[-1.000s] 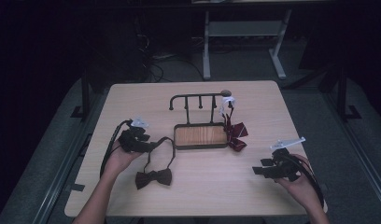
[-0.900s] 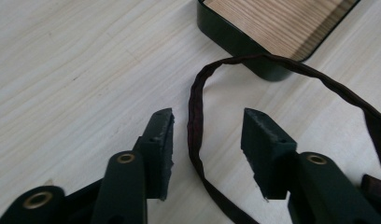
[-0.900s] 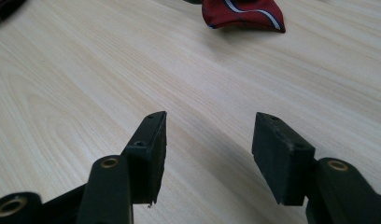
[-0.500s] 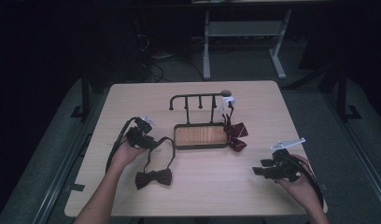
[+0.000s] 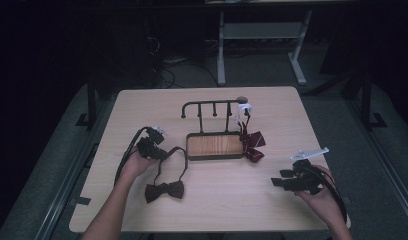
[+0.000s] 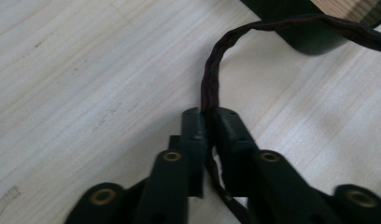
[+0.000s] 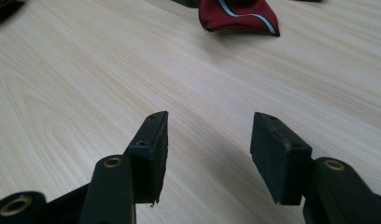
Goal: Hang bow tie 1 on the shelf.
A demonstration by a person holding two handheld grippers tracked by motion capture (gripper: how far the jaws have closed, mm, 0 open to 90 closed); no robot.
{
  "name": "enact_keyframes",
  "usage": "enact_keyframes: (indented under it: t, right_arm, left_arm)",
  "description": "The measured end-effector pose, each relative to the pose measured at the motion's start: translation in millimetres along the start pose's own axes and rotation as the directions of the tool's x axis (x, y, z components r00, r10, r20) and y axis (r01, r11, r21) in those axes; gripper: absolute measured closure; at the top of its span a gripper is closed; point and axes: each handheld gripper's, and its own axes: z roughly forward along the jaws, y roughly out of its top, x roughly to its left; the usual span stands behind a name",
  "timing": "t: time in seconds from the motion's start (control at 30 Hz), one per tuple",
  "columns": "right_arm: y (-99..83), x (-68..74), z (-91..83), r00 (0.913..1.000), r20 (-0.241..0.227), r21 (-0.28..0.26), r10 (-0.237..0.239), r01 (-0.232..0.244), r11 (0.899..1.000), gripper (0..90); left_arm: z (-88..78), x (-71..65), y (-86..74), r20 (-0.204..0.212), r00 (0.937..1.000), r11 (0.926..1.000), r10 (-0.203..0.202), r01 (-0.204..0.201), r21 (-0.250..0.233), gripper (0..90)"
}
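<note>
A dark maroon bow tie (image 5: 165, 190) lies on the table's front left, its thin neck strap (image 5: 178, 151) looping up toward the rack. My left gripper (image 5: 161, 153) has just been closing and is now shut on that strap (image 6: 209, 88), which is pinched between its pads in the left gripper view. A second, striped red bow tie (image 5: 252, 142) hangs by its white clip from the right end of a black hook rack (image 5: 212, 104) with a wooden base (image 5: 214, 145). My right gripper (image 5: 277, 182) rests open at the front right, nothing between its fingers (image 7: 152, 144).
The light wooden table (image 5: 227, 200) has bare room between the two hands. Beyond its far edge stands a white-framed desk leg set (image 5: 262, 35) in the dark. The striped tie's tip (image 7: 239, 18) lies ahead of the right gripper.
My left gripper has moved right and down toward the strap and closed on it. The right hand has kept still.
</note>
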Motion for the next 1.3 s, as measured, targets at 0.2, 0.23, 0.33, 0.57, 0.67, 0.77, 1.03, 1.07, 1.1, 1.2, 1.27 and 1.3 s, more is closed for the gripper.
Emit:
enact_keyframes:
  t: [0.2, 0.23, 0.33, 0.57, 0.67, 0.77, 1.03, 1.07, 1.1, 1.2, 1.27, 1.3]
  right_arm:
    - [0.3, 1.1, -0.2, 1.0, 0.002, -0.002, 0.0, 0.0, 1.0, 46.8]
    - [0.2, 1.1, 0.0, 1.0, 0.001, -0.001, 0.001, -0.001, 1.0, 46.8]
    - [0.0, 0.8, 0.1, 1.0, -0.001, -0.003, 0.002, -0.002, 1.0, 46.9]
    - [-0.6, -0.1, 0.3, 0.9998, -0.006, -0.008, 0.019, -0.019, 1.0, 47.2]
    - [-1.0, -0.7, 0.0, 0.9996, -0.009, -0.009, 0.026, -0.026, 1.0, 47.2]
    - [-1.6, -2.2, -0.1, 0.9994, -0.019, -0.014, 0.028, -0.028, 0.999, 47.3]
    - [-3.4, -7.1, -0.1, 0.999, -0.027, -0.019, 0.035, -0.035, 0.999, 47.6]
    - [-3.4, -7.1, 0.0, 0.9991, -0.022, -0.019, 0.036, -0.037, 0.999, 47.7]
    - [-3.4, -7.2, 0.0, 0.9992, -0.02, -0.017, 0.036, -0.036, 0.999, 47.7]
    - [-3.6, -7.4, 0.3, 0.9991, -0.022, -0.018, 0.035, -0.036, 0.999, 47.7]
    - [-3.9, -7.9, 0.1, 0.9992, -0.018, -0.022, 0.034, -0.035, 0.999, 47.7]
    - [-4.2, -8.0, 0.0, 0.9992, -0.016, -0.027, 0.037, -0.037, 0.999, 47.7]
  left_arm:
    - [-3.9, -1.4, 0.2, 0.01, 0.9995, 0.9995, 0.029, -0.029, 0.009, 89.2]
    - [-4.4, -1.9, -0.1, 0.009, 0.9996, 0.9996, 0.027, -0.027, 0.007, 89.3]
    - [-7.1, -1.5, -1.6, 0.016, 0.9995, 0.9997, 0.026, -0.026, 0.004, 89.5]
    - [-23.6, -3.1, -5.3, 0.039, 0.9986, 0.9982, 0.035, -0.033, -0.05, 89.6]
    - [-30.0, -6.4, -7.6, 0.039, 0.998, 0.997, 0.049, -0.047, -0.061, 89.6]
    - [-34.9, -9.5, -9.4, 0.043, 0.9972, 0.9958, 0.061, -0.057, -0.071, 89.6]
    - [-45.6, -13.5, -11.3, 0.05, 0.9942, 0.9921, 0.096, -0.091, -0.086, 89.6]
    - [-47.1, -14.3, -11.7, 0.051, 0.994, 0.9914, 0.097, -0.092, -0.093, 89.6]
    - [-48.8, -14.8, -11.9, 0.051, 0.9935, 0.9904, 0.102, -0.097, -0.099, 89.6]
    - [-53.8, -16.5, -12.9, 0.055, 0.9921, 0.9887, 0.112, -0.106, -0.106, 89.6]
    - [-56.8, -17.6, -13.6, 0.06, 0.9913, 0.9881, 0.117, -0.11, -0.108, 89.6]
    - [-58.3, -18.1, -13.8, 0.065, 0.9908, 0.9878, 0.119, -0.111, -0.109, 89.6]
